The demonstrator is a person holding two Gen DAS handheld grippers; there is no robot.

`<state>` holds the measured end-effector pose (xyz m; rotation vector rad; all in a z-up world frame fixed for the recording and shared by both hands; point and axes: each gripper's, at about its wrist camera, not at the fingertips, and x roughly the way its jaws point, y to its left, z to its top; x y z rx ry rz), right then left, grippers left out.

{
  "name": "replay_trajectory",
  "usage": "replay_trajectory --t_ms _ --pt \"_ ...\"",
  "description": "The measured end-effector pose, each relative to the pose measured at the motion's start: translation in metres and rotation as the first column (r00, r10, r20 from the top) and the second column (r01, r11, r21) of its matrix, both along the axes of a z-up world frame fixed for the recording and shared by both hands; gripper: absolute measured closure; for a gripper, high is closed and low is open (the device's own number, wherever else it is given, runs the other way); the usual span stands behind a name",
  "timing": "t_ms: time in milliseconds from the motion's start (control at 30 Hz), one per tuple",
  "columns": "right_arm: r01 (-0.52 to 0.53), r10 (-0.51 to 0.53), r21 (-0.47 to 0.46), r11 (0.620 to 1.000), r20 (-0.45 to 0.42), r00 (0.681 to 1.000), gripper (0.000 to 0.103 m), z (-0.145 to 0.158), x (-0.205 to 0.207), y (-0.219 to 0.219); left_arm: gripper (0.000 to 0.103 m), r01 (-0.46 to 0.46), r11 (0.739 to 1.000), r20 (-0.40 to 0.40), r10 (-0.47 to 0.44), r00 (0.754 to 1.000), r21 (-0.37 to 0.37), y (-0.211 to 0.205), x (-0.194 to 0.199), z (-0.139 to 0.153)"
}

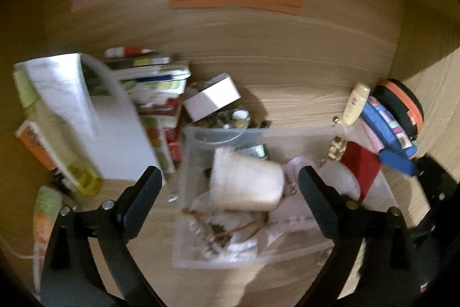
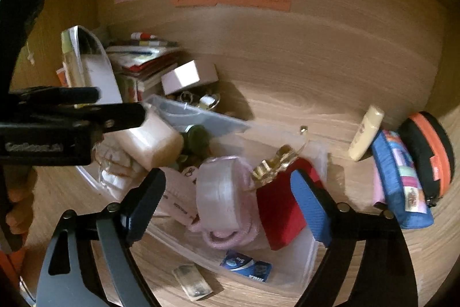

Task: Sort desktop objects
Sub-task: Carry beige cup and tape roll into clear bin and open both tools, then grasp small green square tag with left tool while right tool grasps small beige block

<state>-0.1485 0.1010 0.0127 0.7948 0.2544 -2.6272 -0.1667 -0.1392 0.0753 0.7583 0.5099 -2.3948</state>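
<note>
A clear plastic bin (image 1: pixel 290 131) (image 2: pixel 313 246) stands on the wooden desk, full of small things. A cream cylinder (image 1: pixel 247 183) (image 2: pixel 149 140) lies in it beside crumpled white tissue and brown twine (image 1: pixel 230 232). My left gripper (image 1: pixel 230 177) (image 2: pixel 120 103) hovers open above the cylinder, and its pads do not touch it. In the right wrist view my right gripper (image 2: pixel 227 180) is open above a pink roll (image 2: pixel 221 197), with a red box (image 2: pixel 281 209) and a gold clip (image 2: pixel 273 163) beside it. Nothing is held.
Books, papers and bottles (image 1: pixel 95 117) pile up at the left, with a white box (image 1: pixel 212 97) over a jar of small metal things. A cream tube (image 2: pixel 365 134), a blue pouch (image 2: pixel 402 186) and a black-orange round case (image 2: pixel 428 154) lie right. A foil packet (image 2: pixel 192 281) lies near the bin.
</note>
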Motion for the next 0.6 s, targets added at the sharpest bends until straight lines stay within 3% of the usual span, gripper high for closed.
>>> replay_trajectory --t_ms 267,500,600 --pt "0.017 -0.016 -0.016 1.000 0.018 1.000 0.014 0.015 0.016 0.011 0.006 -0.014 0.999 0.053 0.016 0.998 -0.033 0.019 0.034 -0.004" --pt "0.045 -0.042 -0.030 0.999 0.071 0.997 0.013 0.010 0.037 0.028 0.005 0.024 1.000 0.088 -0.023 0.996 -0.014 0.032 0.057 -0.017" --pt "0.059 -0.057 -0.017 0.998 0.093 0.994 0.013 0.003 0.048 0.035 0.005 0.051 0.998 0.107 -0.054 0.993 0.030 0.035 0.066 -0.029"
